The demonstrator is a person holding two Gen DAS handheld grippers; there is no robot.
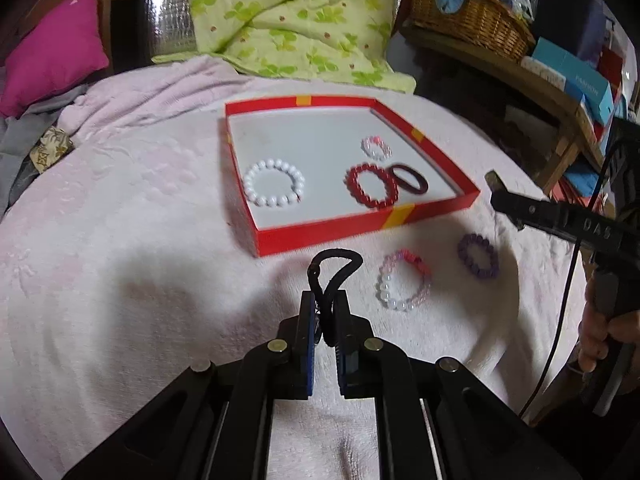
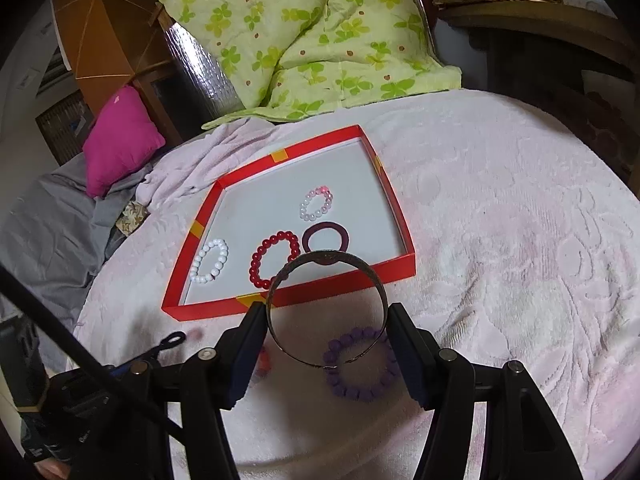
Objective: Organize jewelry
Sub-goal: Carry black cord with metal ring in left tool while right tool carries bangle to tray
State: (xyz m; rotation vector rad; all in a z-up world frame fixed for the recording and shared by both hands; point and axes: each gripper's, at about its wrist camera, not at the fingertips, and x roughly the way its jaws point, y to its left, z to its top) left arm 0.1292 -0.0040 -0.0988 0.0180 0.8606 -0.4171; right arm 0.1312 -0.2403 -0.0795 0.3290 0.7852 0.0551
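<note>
Left to right: left gripper [image 1: 325,300] clenched on black hair tie [image 1: 335,270], short of red box [image 1: 320,236] on the bed; right gripper [image 2: 326,316] grasping metal bangle [image 2: 280,276] above purple bracelet [image 2: 360,392].

**Count of items on the bed cover**

One red box [image 1: 360,232]. Inside it, four rings: one white bead bracelet [image 1: 274,183], one red bead bracelet [image 1: 371,186], one small pink-and-white bead bracelet [image 1: 376,148] toward its far right corner, and one dark maroon hair tie [image 1: 409,179]. On the cover near the box's front edge, two bead bracelets: one pink-and-white [image 1: 404,280], one purple [image 1: 479,256]. Held items: one black cord loop [image 1: 336,272], one metal bangle [image 2: 326,308]. Grippers: two.
</note>
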